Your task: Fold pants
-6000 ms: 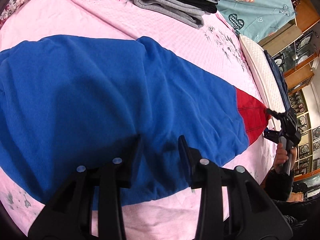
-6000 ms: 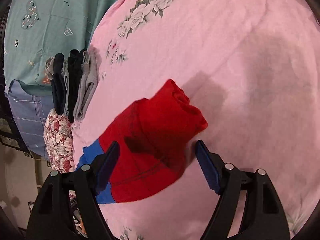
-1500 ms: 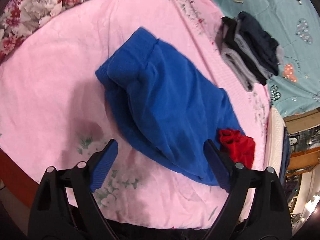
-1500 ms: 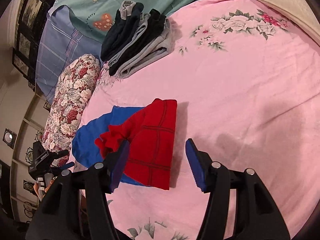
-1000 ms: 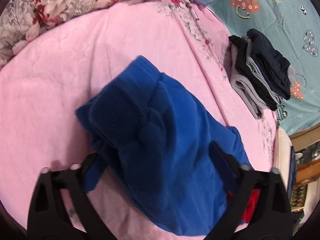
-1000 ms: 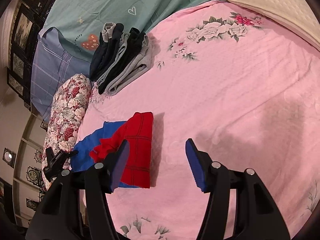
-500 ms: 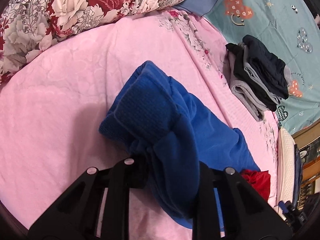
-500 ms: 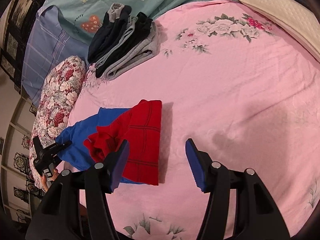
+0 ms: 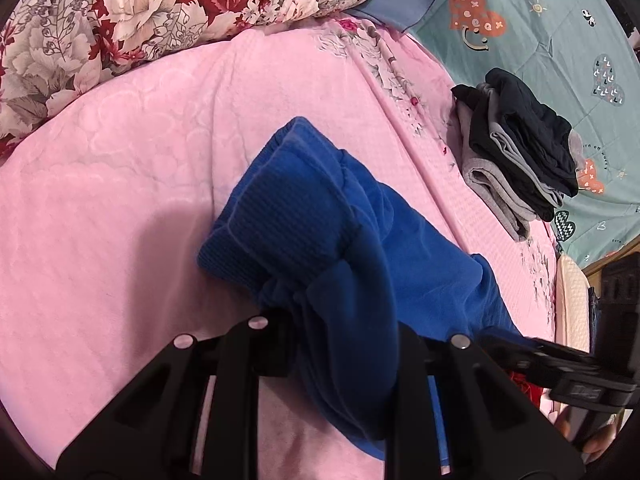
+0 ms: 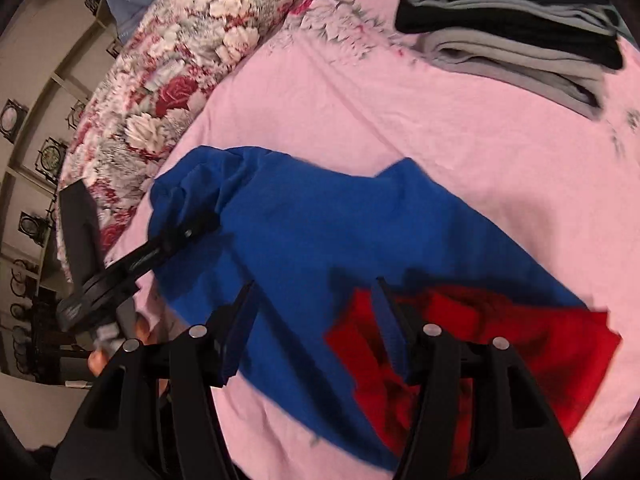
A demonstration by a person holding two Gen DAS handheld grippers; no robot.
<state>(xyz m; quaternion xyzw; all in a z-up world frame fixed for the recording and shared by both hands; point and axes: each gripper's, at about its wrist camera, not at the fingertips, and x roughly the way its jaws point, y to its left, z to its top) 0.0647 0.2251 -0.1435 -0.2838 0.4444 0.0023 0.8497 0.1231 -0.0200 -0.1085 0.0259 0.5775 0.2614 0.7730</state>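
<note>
Currently the left gripper is clamped on a bunched blue waistband section of the pants, with the ribbed band folded over just beyond its fingertips and slightly raised off the pink bedspread. The pants lie partly folded toward the near edge of the bedspread, blue body toward the floral pillow, red cuff end doubled back on top at the opposite end. The right gripper hovers low over the blue fabric beside the red cuff end with its jaws apart and nothing between them; this view is motion-blurred, so contact with the cloth cannot be confirmed. A stack of folded dark and grey garments rests toward the far edge of the bedspread, well apart from the pants. Risk assessment: the left grip holds a thick, gathered wad rather than a flat edge, so layers may slip out unevenly when the waistband is carried over, producing a skewed or lumpy fold. Pulling the waistband without the right gripper pinning or holding the far end is likely to drag the whole garment and undo the red cuff fold. Closing the right gripper at its present position may catch only the top layer, or the bedspread beneath. The garment also sits close to the near edge and could slide off.
</note>
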